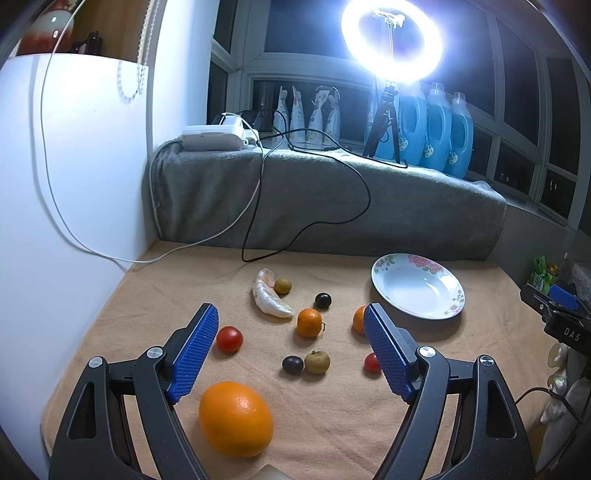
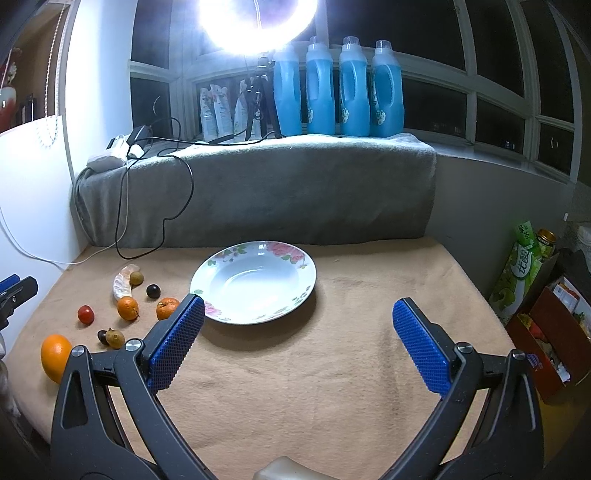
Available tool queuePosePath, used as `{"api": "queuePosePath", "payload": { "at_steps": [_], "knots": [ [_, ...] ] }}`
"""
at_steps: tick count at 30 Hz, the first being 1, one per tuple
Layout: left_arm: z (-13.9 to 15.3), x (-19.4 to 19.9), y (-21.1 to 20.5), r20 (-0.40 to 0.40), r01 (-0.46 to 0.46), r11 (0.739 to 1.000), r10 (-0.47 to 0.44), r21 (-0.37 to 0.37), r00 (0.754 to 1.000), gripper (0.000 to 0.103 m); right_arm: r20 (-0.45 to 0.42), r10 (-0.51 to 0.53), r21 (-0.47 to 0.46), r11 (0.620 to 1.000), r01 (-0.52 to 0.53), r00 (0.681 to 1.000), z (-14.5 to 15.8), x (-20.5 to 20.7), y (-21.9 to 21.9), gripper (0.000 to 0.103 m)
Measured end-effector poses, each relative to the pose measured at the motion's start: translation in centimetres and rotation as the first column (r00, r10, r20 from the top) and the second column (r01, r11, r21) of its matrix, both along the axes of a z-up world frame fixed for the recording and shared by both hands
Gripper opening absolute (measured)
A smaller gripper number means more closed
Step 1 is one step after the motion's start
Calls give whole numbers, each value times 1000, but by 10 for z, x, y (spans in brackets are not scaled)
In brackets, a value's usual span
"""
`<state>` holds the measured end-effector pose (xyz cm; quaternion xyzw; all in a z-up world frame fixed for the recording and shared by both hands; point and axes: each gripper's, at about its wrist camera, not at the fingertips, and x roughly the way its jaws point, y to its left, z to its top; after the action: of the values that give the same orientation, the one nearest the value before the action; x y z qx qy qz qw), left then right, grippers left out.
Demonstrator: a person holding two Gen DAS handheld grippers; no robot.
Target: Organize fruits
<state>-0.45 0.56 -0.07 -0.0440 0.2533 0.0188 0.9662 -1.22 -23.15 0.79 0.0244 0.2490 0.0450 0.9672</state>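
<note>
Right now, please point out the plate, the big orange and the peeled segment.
Plate (image 2: 258, 254): right wrist view, on its far rim.
Big orange (image 1: 236, 419): left wrist view, on its middle.
Peeled segment (image 1: 269, 299): left wrist view, on its middle.

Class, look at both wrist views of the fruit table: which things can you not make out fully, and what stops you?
- Mandarin, left wrist view: half hidden behind the left gripper finger.
- Small red tomato, left wrist view: partly covered by that same finger.
- Ring light, right wrist view: cut off by the top edge, washed out by glare.
- Carton, right wrist view: print too small to read.
</note>
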Motion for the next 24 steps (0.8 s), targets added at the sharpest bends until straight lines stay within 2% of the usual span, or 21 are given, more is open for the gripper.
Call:
{"api": "queuePosePath", "payload": {
  "at_steps": [12,24],
  "knots": [
    [-5,-2,7,-7,-9,1000,9,-6,1000,81,-16,25,11,1000,-25,1000,-2,3,3,103],
    [-18,-15,30,-36,-36,999,36,-19,999,81,-29,130,21,991,-130,991,1,9,22,103]
  ]
}}
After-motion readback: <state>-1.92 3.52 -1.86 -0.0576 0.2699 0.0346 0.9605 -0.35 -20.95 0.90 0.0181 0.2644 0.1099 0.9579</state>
